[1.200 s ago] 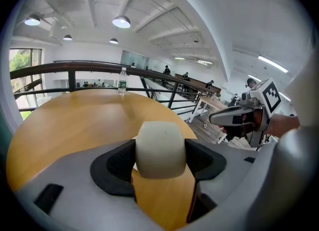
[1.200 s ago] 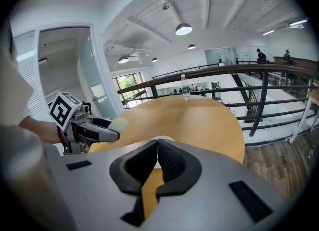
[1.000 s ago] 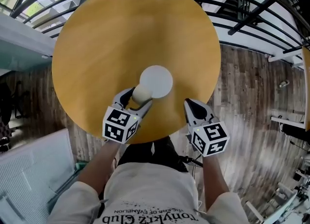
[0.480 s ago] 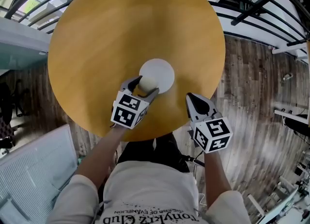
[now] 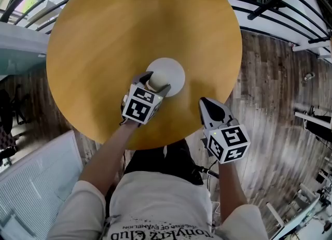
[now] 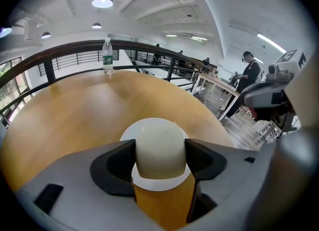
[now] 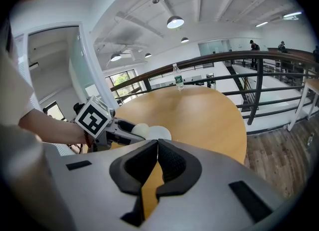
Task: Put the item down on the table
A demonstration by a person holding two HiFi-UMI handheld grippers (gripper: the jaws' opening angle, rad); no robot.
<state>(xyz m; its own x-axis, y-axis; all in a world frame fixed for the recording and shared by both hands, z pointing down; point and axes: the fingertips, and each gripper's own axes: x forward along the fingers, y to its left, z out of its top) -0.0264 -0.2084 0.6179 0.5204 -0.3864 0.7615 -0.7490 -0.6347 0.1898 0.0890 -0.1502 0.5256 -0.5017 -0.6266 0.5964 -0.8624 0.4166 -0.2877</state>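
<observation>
The item (image 5: 171, 72) has a cream rounded body and a round white disc at its far end. My left gripper (image 5: 154, 84) is shut on the cream body, over the middle of the round wooden table (image 5: 104, 31). In the left gripper view the cream dome of the item (image 6: 160, 147) sits tight between both jaws of the left gripper (image 6: 160, 156), with the white disc behind it. I cannot tell whether it touches the tabletop. My right gripper (image 5: 208, 105) hangs at the table's near right edge; in its own view the right gripper (image 7: 155, 147) is shut with nothing in it.
A water bottle (image 6: 106, 55) stands at the table's far edge, also seen as the bottle (image 7: 176, 83) in the right gripper view. A dark railing (image 7: 259, 65) curves behind the table. Wooden floor (image 5: 270, 94) lies to the right, and a person (image 6: 249, 70) stands far off.
My left gripper has carried the item away from me, from near the table's front toward its middle. The right gripper has barely moved.
</observation>
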